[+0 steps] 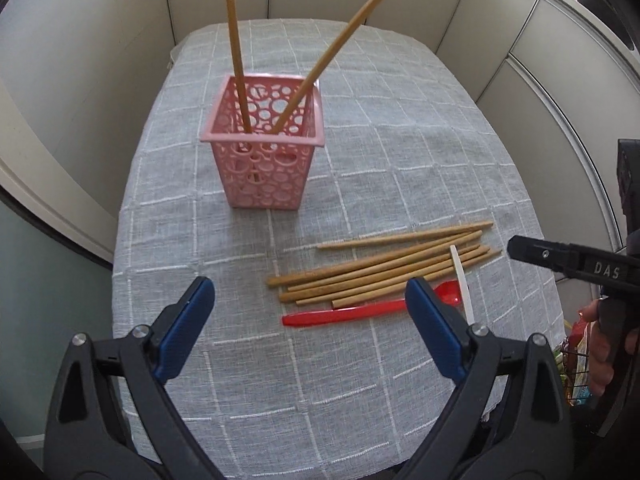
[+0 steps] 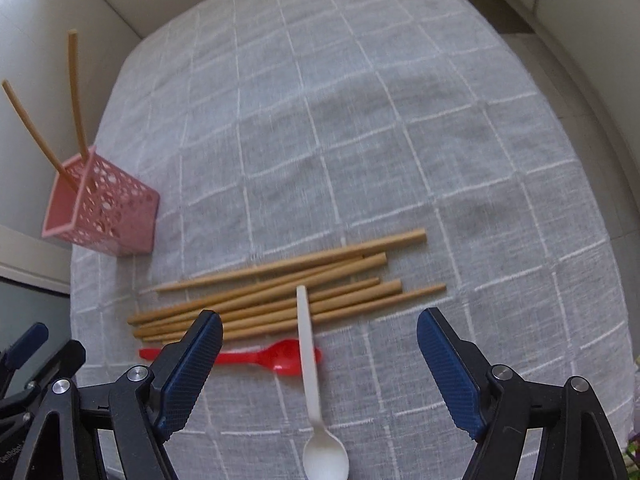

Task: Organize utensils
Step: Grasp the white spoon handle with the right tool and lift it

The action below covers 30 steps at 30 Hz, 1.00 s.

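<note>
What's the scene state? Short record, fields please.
holder: pink basket, upright on the cloth
in holder: two chopsticks
loose chopsticks: pile lying flat, right of the basket
spoons: red spoon flat beside the pile; white spoon lying across it and the pile
left gripper: open, holds nothing
right gripper: open, over the white spoon, holds nothing

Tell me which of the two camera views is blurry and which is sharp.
Right wrist view: motion-smeared, the pink basket and white spoon soft-edged. Left wrist view: sharp, the tablecloth weave crisp, though fisheye bends the walls.
</note>
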{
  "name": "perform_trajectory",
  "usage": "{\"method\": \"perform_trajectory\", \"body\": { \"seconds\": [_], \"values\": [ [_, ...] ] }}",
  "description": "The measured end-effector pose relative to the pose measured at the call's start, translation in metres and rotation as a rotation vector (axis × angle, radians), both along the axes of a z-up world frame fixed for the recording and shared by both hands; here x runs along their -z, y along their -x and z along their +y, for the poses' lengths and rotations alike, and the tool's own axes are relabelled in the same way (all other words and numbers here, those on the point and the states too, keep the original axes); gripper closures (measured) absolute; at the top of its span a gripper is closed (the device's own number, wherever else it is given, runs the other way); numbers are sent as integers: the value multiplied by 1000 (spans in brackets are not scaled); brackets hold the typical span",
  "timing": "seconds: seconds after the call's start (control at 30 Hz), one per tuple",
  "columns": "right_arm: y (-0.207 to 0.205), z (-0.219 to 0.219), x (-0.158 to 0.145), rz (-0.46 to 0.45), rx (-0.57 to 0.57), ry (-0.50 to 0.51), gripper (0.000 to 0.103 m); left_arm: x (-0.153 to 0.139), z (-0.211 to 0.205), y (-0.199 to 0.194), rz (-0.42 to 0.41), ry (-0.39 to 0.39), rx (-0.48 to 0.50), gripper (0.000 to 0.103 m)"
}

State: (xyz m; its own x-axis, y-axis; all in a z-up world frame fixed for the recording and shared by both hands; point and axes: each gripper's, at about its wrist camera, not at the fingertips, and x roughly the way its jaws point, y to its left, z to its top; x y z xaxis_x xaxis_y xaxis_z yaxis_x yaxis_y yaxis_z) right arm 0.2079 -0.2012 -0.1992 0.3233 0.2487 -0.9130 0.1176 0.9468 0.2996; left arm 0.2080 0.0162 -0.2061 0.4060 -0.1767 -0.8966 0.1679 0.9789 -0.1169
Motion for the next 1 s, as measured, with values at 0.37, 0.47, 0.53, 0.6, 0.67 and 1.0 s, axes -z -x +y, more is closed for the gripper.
{"method": "perform_trajectory", "body": {
  "seconds": [0.37,0.47,0.53,0.6,0.67,1.0],
  "values": [
    [-19,18,66,182,-51,-49,72,16,-18,4,28,-56,111,19],
    [-22,20,69,165,-55,-40,86,18,-23,5,32,-58,153,30],
    [-23,20,69,157,-64,-56,93,19,-29,6,35,-54,187,39],
    [-22,17,64,141,-63,-51,93,20,-37,8,37,-48,230,44],
    [-21,12,57,119,-63,-42,93,24,-46,9,39,-55,274,48],
    [-3,-33,36,78,-5,-58,93,44,-116,30,20,-132,524,58]
  ]
}}
